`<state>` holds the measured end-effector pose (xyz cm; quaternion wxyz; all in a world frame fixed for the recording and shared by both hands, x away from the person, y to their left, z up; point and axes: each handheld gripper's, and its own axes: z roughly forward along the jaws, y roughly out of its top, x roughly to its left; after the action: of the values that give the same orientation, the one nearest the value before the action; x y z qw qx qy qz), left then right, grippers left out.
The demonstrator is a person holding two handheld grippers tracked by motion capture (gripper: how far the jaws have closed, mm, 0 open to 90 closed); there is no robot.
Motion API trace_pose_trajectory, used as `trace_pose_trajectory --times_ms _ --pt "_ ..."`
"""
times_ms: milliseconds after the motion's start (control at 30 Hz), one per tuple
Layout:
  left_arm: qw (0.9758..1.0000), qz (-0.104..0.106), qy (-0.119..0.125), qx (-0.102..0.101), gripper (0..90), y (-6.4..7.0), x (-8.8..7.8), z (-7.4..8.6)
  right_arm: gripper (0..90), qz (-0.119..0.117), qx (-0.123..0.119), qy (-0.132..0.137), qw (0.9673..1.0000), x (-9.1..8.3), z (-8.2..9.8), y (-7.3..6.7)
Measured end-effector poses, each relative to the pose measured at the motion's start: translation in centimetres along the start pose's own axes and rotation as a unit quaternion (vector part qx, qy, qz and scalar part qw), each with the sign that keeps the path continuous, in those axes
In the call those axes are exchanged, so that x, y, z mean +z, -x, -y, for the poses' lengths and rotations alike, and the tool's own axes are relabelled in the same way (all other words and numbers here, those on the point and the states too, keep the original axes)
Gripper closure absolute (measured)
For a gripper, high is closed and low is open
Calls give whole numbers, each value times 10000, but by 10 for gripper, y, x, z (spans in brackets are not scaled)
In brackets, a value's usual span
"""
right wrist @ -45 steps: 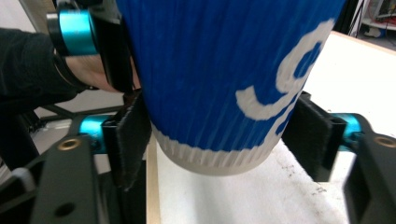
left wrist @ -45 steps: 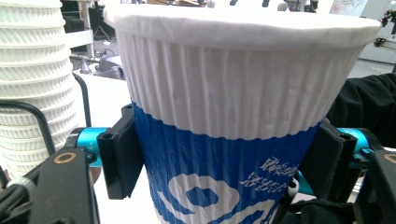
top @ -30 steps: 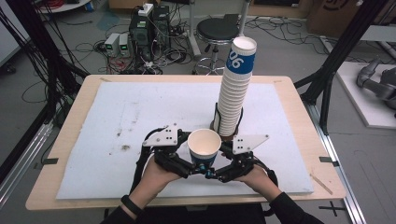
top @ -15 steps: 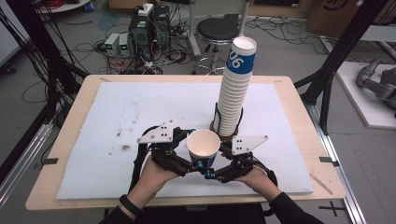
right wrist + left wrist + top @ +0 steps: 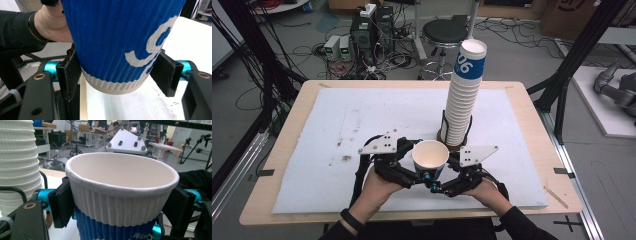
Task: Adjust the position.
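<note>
Left gripper (image 5: 413,161) sits at my near edge of the table (image 5: 287,150), and I see its jaws, which have just been closing, pressed against the white upper band of the paper cup (image 5: 430,156). Cup is upright, lifted between both grippers, just in front of the tall cup stack (image 5: 464,95). Right gripper (image 5: 447,172), jaws just easing apart, brackets the cup's blue base; the right-hand pad looks slightly clear.

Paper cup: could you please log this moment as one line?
paper cup: held aloft | left gripper: fingers closing below rim | right gripper: fingers opening near base
</note>
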<state>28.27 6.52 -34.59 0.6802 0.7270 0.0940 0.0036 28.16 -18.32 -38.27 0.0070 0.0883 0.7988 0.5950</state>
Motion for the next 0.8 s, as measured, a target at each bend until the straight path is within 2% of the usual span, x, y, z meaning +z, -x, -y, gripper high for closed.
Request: trace_pose_trajectory --times_ms 67,233,533,800 --pt "10000 -1 -17 1 223 0 0 1 239 -26 48 104 9999 0 -1 0" --pt "10000 38 -41 10 225 1 3 2 268 -29 105 222 9997 -1 -3 -2" --pt "10000 56 -51 -31 185 2 4 1 290 -50 66 163 9998 -1 -3 -2" --pt "9999 99 -82 -53 195 2 5 1 292 -39 -11 52 10000 1 -3 -2"
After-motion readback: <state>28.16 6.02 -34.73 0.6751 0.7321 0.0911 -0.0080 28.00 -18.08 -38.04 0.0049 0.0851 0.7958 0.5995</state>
